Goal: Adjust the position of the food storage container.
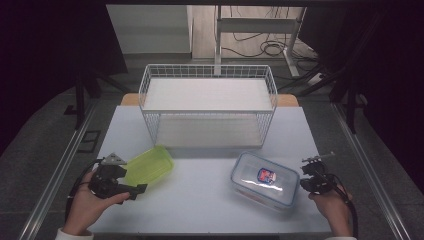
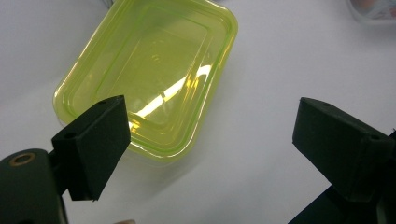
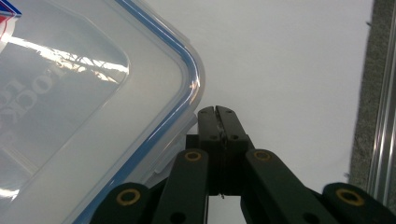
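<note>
White counter [image 1: 210, 190], dim room behind. Your left tool [image 2: 210, 140] has its jaws spread wide and holds nothing; the green tub [image 2: 149, 74] lies just ahead of them, near the counter's left edge. Your right tool [image 3: 218, 122] is closed tight and empty, tip just beside the corner of the clear box [image 3: 70, 107]. Farther back stands the wire rack [image 1: 207, 107]. Risk: closed jaws may shove the box sideways rather than grip it. The tub, likely light, could skid when pinched.
</note>
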Demonstrator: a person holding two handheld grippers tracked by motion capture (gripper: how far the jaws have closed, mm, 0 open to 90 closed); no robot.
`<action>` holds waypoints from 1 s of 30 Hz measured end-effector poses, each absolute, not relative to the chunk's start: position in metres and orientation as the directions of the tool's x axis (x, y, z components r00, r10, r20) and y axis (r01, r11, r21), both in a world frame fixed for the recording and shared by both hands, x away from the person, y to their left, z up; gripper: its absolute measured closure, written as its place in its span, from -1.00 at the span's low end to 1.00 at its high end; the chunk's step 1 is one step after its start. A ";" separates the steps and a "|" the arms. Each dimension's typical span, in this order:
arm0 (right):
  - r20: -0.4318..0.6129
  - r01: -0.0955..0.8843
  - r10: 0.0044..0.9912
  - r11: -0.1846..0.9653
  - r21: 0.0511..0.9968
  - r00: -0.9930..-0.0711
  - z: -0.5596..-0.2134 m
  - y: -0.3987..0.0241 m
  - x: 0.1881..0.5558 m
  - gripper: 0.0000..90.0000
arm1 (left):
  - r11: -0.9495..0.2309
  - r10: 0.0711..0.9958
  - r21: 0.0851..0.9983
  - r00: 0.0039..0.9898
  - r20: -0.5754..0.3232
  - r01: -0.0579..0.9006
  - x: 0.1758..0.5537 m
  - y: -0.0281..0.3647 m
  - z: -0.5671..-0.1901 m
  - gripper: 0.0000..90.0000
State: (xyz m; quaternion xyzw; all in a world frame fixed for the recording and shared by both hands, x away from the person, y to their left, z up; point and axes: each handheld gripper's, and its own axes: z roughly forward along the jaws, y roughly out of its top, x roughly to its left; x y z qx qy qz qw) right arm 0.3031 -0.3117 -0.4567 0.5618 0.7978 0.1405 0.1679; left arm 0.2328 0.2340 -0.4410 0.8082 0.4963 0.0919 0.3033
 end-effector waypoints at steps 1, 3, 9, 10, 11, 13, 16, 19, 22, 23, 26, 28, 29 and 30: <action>-0.113 0.847 0.941 0.336 0.411 -0.319 -0.457 -0.309 0.304 0.98 | -0.324 0.858 0.581 0.491 -0.152 0.747 0.233 0.234 -0.441 -0.76; -0.110 0.846 0.940 0.339 0.411 -0.323 -0.457 -0.306 0.305 0.98 | -0.325 0.858 0.581 0.491 -0.152 0.747 0.233 0.234 -0.441 -0.76; -0.136 0.822 0.921 0.387 0.417 -0.365 -0.459 -0.275 0.315 0.98 | -0.322 0.858 0.582 0.490 -0.154 0.747 0.233 0.234 -0.441 -0.76; -0.137 0.819 0.918 0.394 0.416 -0.372 -0.460 -0.270 0.317 0.98 | -0.322 0.858 0.581 0.490 -0.154 0.747 0.233 0.234 -0.441 -0.76; -0.137 0.815 0.914 0.404 0.416 -0.383 -0.460 -0.264 0.318 0.98 | -0.322 0.858 0.581 0.490 -0.154 0.747 0.233 0.234 -0.441 -0.76; -0.137 0.808 0.908 0.415 0.417 -0.396 -0.461 -0.254 0.321 0.98 | -0.321 0.859 0.580 0.488 -0.155 0.749 0.233 0.235 -0.442 -0.76; -0.136 0.800 0.901 0.429 0.419 -0.412 -0.461 -0.246 0.323 0.98 | -0.321 0.859 0.579 0.488 -0.156 0.750 0.233 0.236 -0.443 -0.76; -0.145 0.794 0.895 0.442 0.416 -0.423 -0.463 -0.239 0.325 0.98 | -0.316 0.861 0.582 0.484 -0.156 0.749 0.232 0.238 -0.442 -0.76; -0.131 0.797 0.898 0.433 0.421 -0.419 -0.463 -0.240 0.325 0.98 | -0.311 0.863 0.584 0.480 -0.157 0.750 0.231 0.239 -0.441 -0.76; -0.128 0.794 0.898 0.434 0.426 -0.422 -0.462 -0.242 0.324 0.98 | -0.309 0.864 0.587 0.479 -0.156 0.748 0.231 0.240 -0.440 -0.76; -0.153 0.786 0.904 0.424 0.449 -0.400 -0.452 -0.250 0.321 0.98 | -0.308 0.863 0.590 0.480 -0.157 0.747 0.231 0.240 -0.439 -0.76; -0.148 0.772 0.908 0.413 0.484 -0.393 -0.441 -0.253 0.320 0.98 | -0.308 0.863 0.589 0.480 -0.158 0.747 0.231 0.240 -0.439 -0.76; -0.148 0.772 0.908 0.413 0.484 -0.393 -0.441 -0.253 0.320 0.98 | -0.308 0.863 0.589 0.480 -0.158 0.747 0.231 0.240 -0.439 -0.76; -0.141 0.761 0.906 0.412 0.500 -0.398 -0.436 -0.253 0.319 0.98 | -0.310 0.863 0.587 0.481 -0.158 0.748 0.232 0.240 -0.440 -0.76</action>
